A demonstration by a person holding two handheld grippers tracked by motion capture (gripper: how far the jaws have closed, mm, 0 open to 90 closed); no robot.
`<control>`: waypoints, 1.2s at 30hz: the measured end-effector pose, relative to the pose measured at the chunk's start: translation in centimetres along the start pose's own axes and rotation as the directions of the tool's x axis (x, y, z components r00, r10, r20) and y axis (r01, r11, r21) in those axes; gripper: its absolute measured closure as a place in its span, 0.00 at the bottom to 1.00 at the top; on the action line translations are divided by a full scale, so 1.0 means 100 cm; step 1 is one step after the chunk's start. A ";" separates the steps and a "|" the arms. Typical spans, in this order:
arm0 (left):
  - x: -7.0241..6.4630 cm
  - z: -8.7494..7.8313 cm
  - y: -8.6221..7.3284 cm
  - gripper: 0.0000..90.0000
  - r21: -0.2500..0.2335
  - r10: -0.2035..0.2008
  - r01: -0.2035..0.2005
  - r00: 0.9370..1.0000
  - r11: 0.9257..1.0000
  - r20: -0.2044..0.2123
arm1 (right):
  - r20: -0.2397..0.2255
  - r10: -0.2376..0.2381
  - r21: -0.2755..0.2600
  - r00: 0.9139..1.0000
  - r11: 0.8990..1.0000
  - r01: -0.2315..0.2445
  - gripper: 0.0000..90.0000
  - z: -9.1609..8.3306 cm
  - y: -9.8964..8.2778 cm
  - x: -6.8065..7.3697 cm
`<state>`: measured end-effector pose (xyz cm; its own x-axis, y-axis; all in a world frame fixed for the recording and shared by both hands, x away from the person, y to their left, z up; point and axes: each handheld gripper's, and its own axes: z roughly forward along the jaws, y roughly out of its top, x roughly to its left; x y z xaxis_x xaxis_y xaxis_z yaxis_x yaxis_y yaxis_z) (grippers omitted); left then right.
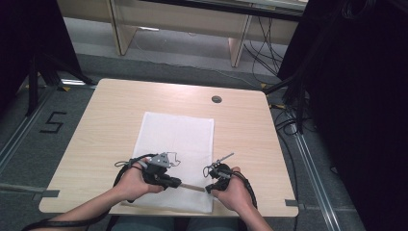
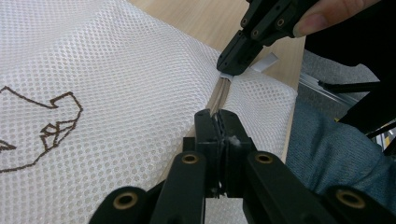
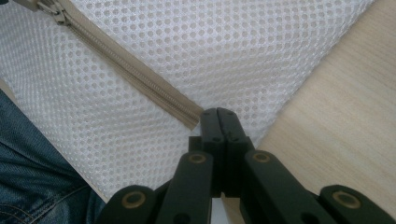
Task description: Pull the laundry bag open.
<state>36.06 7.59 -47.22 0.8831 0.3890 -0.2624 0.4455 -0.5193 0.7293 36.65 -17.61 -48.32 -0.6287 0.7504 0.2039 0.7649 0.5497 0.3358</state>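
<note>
A white mesh zip-up laundry bag [image 1: 175,144] lay flat on the pale wooden surface [image 1: 106,125], its beige zipper [image 3: 135,74] along the near edge. The left tongs [image 2: 215,122] were pressed together on the zipper, the right tongs [image 3: 219,116] pinching the bag's corner by the zipper's end. Judging by the closed stretch between them, the zipper work looked barely begun.

A light wood tabletop [image 1: 120,120] with rounded corners stands on a grey floor [image 1: 33,159]. A round dark grommet [image 1: 216,99] sits near its far edge. On the floor to the left, black tape forms the numeral 5 [image 1: 52,122]. Beyond stands pale wooden furniture [image 1: 183,24], with black cables [image 1: 262,45] trailing beneath. Black curtains [image 1: 356,96] close off the right side, and dark stand legs [image 1: 43,72] show at the left.
</note>
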 end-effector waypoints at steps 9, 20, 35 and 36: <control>0.002 -0.003 -0.001 0.98 -0.002 0.005 -0.005 1.000 1.000 0.002 | 0.000 0.019 0.000 1.000 1.000 -0.019 1.00 0.000 0.000 0.001; 0.004 -0.008 -0.005 0.98 -0.008 -0.007 0.007 1.000 1.000 -0.005 | -0.001 0.010 -0.004 1.000 1.000 -0.010 1.00 0.000 0.000 0.001; 0.004 -0.009 -0.004 0.98 0.002 0.006 -0.006 1.000 1.000 0.002 | -0.002 0.003 -0.009 1.000 1.000 -0.003 1.00 0.000 -0.001 0.000; 0.004 -0.009 -0.005 0.98 0.000 -0.012 0.012 1.000 1.000 -0.001 | -0.003 0.004 -0.009 1.000 1.000 -0.004 1.00 0.000 -0.001 0.000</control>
<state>36.03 8.66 -47.10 0.8775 0.3958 -0.2707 0.4561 -0.5147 0.7260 36.57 -17.62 -48.35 -0.6263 0.7513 0.2079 0.7660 0.5436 0.3433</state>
